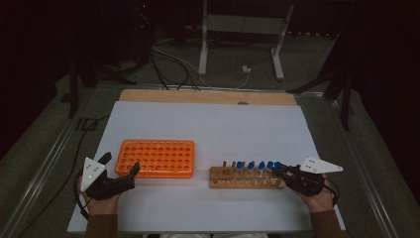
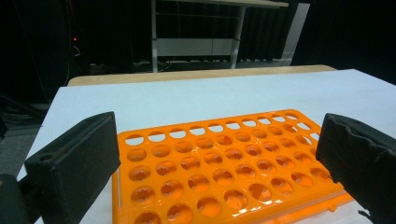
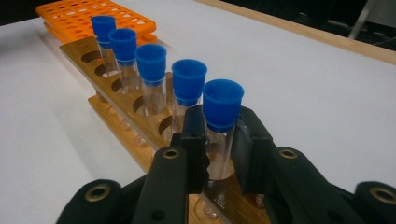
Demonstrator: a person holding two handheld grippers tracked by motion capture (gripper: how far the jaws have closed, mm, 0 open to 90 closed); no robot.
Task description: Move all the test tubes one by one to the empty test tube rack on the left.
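A wooden rack (image 1: 245, 177) at the front right of the white sheet holds a row of clear tubes with blue caps (image 1: 257, 165). My right gripper (image 1: 278, 170) is shut on the end tube (image 3: 223, 105) of that row, its pads pressing the glass just below the cap while the tube stands in its hole. The wooden rack (image 3: 112, 105) runs away from this gripper (image 3: 219, 135), with several more capped tubes (image 3: 150, 63) behind the held one. An empty orange rack (image 1: 156, 158) lies at the front left. My left gripper (image 1: 121, 163) is open at its near left corner, jaws straddling the orange rack (image 2: 219, 163).
The white sheet (image 1: 213, 129) covers a wooden tabletop whose far edge (image 1: 208, 96) shows as a bare strip. Beyond it, a white metal stand (image 1: 242, 34) and loose cables (image 1: 168, 62) sit on the dark floor.
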